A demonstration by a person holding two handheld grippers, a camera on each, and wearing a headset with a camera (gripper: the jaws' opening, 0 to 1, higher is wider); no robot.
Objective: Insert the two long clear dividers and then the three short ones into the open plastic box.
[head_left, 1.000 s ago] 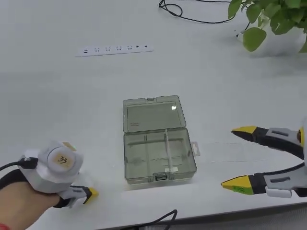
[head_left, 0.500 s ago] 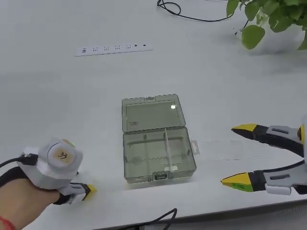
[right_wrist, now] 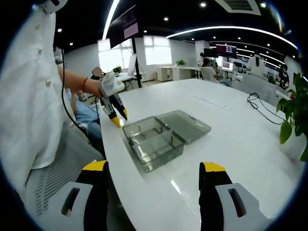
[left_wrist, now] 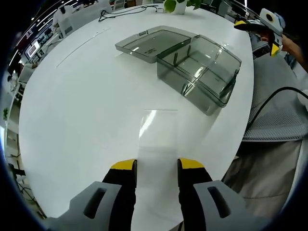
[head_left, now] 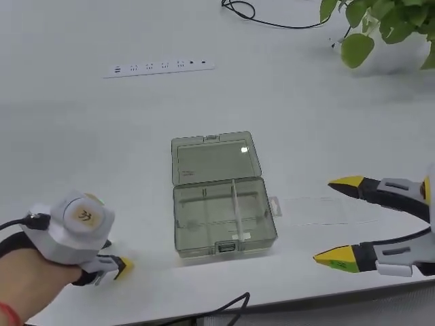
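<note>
Bench (head_left: pixel 81 149): I count one white bench. It carries everything listed here, and the head view cuts off its edges.
Plant (head_left: pixel 380 24): one, at the far right corner. The frame crops its leaves.
Plastic box (head_left: pixel 204 221): one, smoky and see-through, at mid-bench between the two grippers. It is open, with its lid (head_left: pixel 216 157) lying flat on the far side of the base.
Right gripper (head_left: pixel 326 221): one, to the right of the box. Its fingers are spread wide with nothing between them. The frame crops its body.
Left gripper (left_wrist: pixel 158 164): one, low at the near left in the head view, well apart from the box. There is a narrow gap between its fingers.
Power strip (head_left: pixel 160 66): one, white, well beyond the box.
Cable (head_left: pixel 262 15): one dark loop at the far edge, only part of it in frame.
Second cable (head_left: pixel 228 305): one, at the near edge, also cropped.
Loose divider (head_left: pixel 316 210): I count one clear piece flat on the bench, just right of the box. Its outline is faint.
Fitted divider (head_left: pixel 235 207): one, upright in the base and running front to back. I cannot count any further ones through the tinted walls.
Clear strip (left_wrist: pixel 158 127): one pale rectangle reaching forward from the gap between the left fingers. I cannot tell whether the fingers are gripping it or whether it lies on the bench.
</note>
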